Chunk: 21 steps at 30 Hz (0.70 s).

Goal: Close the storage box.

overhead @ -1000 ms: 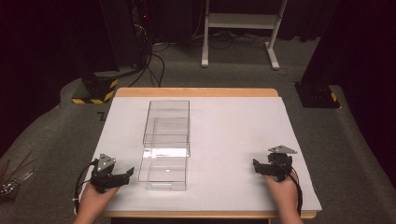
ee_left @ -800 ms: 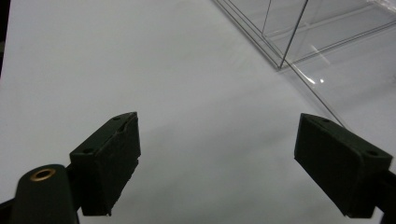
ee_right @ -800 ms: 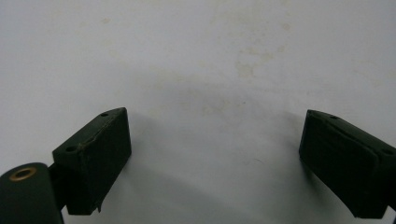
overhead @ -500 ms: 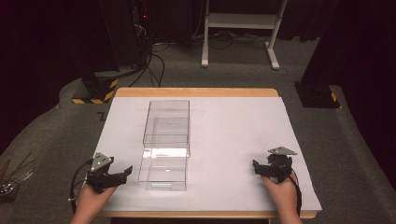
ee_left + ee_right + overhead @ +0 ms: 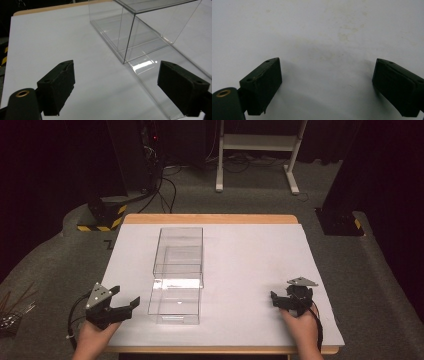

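Note:
A clear plastic box (image 5: 178,247) lies lengthwise on the white table cover (image 5: 250,255), left of the middle. Its clear drawer (image 5: 175,304) is pulled out toward the front edge. My left gripper (image 5: 126,296) is open at the front left, a short way left of the drawer and aimed at it. In the left gripper view the box (image 5: 140,27) and drawer (image 5: 155,70) lie ahead to the right, with nothing between the left gripper's (image 5: 120,80) jaws. My right gripper (image 5: 287,301) is at the front right, open over bare white cover (image 5: 324,37), its jaws (image 5: 325,77) wide apart.
The wooden table edge (image 5: 210,218) shows at the back. On the floor are a yellow-black striped block (image 5: 102,215) at the back left, white stand legs (image 5: 255,142) behind, and a black base (image 5: 340,222) at the right.
My left gripper has slid a little to the left, away from the drawer. The right gripper and the box have hardly moved.

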Available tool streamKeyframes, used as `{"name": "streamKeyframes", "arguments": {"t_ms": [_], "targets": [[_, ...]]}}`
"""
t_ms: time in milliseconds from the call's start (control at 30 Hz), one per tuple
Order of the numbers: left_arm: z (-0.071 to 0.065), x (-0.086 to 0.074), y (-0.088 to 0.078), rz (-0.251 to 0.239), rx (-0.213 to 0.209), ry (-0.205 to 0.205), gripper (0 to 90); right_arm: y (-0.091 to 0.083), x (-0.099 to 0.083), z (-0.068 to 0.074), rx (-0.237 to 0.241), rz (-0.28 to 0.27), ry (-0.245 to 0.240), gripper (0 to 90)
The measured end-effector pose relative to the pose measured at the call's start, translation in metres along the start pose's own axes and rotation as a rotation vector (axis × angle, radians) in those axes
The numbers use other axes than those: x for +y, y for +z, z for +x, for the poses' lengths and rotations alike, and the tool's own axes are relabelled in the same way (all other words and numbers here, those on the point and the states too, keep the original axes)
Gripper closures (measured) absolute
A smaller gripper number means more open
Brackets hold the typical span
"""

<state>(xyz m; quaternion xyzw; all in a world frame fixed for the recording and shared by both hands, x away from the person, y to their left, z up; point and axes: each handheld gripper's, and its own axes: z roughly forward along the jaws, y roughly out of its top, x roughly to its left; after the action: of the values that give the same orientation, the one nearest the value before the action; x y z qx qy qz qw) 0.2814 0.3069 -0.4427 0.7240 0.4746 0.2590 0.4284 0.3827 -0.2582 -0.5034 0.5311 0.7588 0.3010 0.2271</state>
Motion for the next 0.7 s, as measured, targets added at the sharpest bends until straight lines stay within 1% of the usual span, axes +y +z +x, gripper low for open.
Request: {"name": "streamKeyframes", "arguments": {"t_ms": [100, 200, 400, 467, 533, 600, 700], "targets": [[-0.003, 0.001, -0.002, -0.008, -0.003, 0.008, 14.6, 0.000, 0.000, 0.000, 0.000, 0.000, 0.000, 8.6], [-0.009, 0.003, -0.005, -0.020, -0.022, 0.013, 14.3, 0.000, 0.000, 0.000, -0.001, 0.000, 0.000, 8.6], [-0.019, 0.006, -0.009, -0.045, -0.045, 0.020, 14.1, 0.000, 0.000, 0.000, 0.000, 0.000, 0.000, 8.6], [-0.022, 0.007, -0.010, -0.048, -0.051, 0.030, 14.0, 0.000, 0.000, 0.000, 0.000, 0.000, 0.000, 8.6], [-0.023, 0.007, -0.010, -0.051, -0.055, 0.030, 14.0, 0.000, 0.000, 0.000, 0.000, 0.000, 0.000, 8.6], [-0.025, 0.008, -0.011, -0.065, -0.078, 0.020, 14.0, 0.000, 0.000, 0.000, 0.000, 0.000, 0.000, 8.6], [-0.027, 0.008, -0.010, -0.067, -0.082, 0.024, 13.9, 0.000, 0.000, 0.000, 0.000, 0.000, 0.000, 8.6]]}}
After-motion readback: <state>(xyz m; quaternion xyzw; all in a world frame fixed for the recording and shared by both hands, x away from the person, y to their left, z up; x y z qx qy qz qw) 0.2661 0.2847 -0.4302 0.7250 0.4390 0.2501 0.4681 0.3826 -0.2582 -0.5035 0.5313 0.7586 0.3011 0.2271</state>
